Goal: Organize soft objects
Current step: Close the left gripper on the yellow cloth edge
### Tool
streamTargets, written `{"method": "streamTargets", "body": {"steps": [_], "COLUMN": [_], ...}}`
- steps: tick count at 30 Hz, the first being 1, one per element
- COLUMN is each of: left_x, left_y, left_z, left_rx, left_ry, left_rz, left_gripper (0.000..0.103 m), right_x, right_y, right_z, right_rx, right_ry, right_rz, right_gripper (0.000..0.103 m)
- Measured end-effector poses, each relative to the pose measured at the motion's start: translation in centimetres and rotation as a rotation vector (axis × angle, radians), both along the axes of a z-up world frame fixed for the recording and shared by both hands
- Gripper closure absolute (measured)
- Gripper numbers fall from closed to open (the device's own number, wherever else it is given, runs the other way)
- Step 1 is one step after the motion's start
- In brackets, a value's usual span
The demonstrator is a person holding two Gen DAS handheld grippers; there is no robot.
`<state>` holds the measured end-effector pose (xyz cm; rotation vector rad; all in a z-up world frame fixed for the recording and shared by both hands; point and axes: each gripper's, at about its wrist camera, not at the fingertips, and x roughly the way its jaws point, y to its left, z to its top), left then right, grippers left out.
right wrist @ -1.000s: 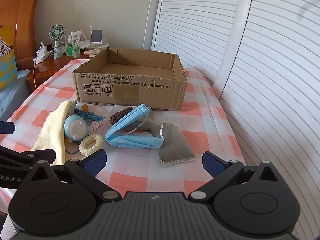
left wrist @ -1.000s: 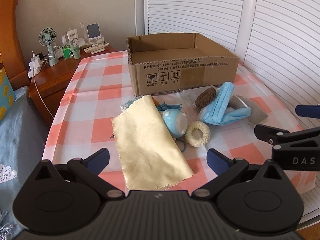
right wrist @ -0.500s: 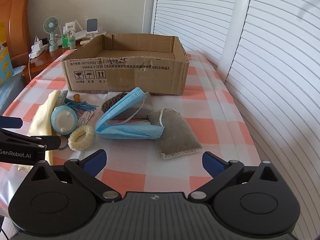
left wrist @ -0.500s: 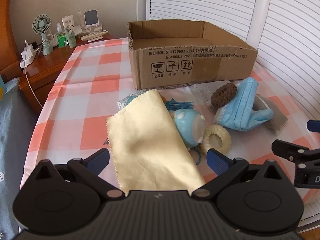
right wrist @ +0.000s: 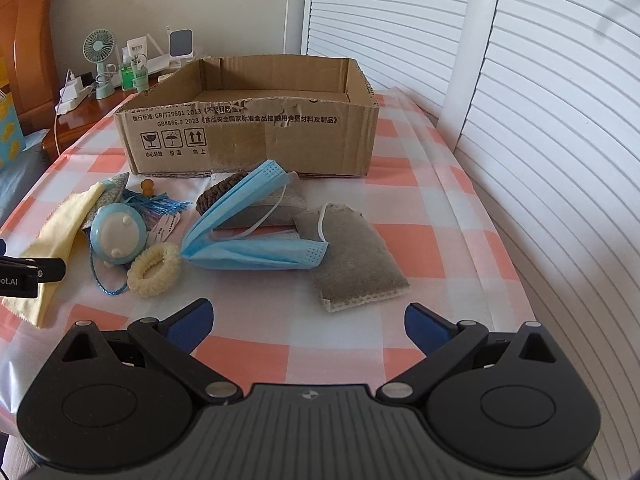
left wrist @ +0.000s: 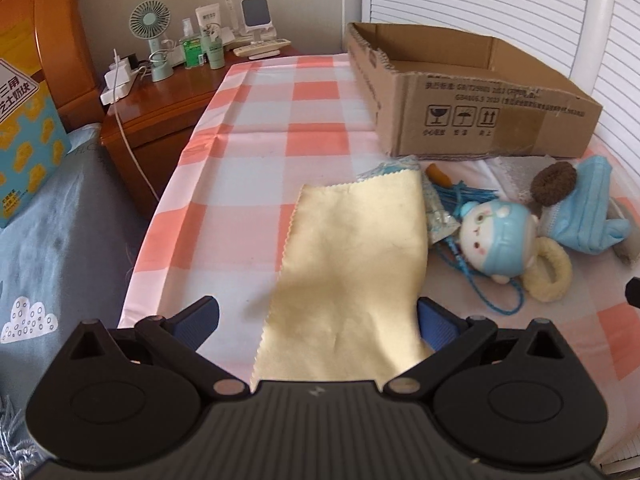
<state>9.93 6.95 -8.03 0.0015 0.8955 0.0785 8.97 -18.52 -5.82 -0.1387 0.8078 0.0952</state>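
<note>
A yellow cloth [left wrist: 352, 272] lies on the checked tablecloth, and my left gripper [left wrist: 318, 322] is open with the cloth's near end between its fingers. Beside the cloth lie a blue toy doll [left wrist: 496, 240], a cream scrunchie [right wrist: 154, 268], a brown scrunchie [left wrist: 554, 182], a blue face mask [right wrist: 252, 236] and a grey pouch [right wrist: 354, 262]. My right gripper [right wrist: 306, 326] is open and empty, just in front of the mask and pouch. An open cardboard box [right wrist: 252, 136] stands behind the pile and looks empty.
A wooden nightstand [left wrist: 160, 100] with a small fan [left wrist: 150, 26], bottles and chargers stands at the far left. A bed with blue bedding [left wrist: 60, 220] runs along the table's left edge. White louvred doors [right wrist: 540, 120] are on the right.
My left gripper has moved left and forward, lower over the yellow cloth, whose near end now lies between its fingers. My right gripper has moved forward toward the mask and pouch.
</note>
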Motion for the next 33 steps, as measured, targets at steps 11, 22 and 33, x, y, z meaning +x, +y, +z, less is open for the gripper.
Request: {"method": "streamTargets", "body": {"steps": [11,22,33], "left_x": [-0.7,0.3,1.3], "left_y": [1.0,1.0,1.1], "left_z": [-0.6,-0.9,-1.1], "left_rx": [-0.053,-0.052,-0.055], "left_ry": [-0.031,-0.086,-0.110], "left_rz": [-0.014,-0.041,-0.034], "left_gripper": [0.000,0.000,0.002], "right_x": [-0.5,-0.1,0.5], "right_y": [-0.1,-0.3,-0.5], "right_z": [0.3,-0.7,-1.1], "right_rx": [0.015,0.026,0.029], "right_ry": [-0.027,-0.009,-0.011], "right_rz": [0.025,0.046,0.058], "right_gripper": [0.000,0.000,0.000]}}
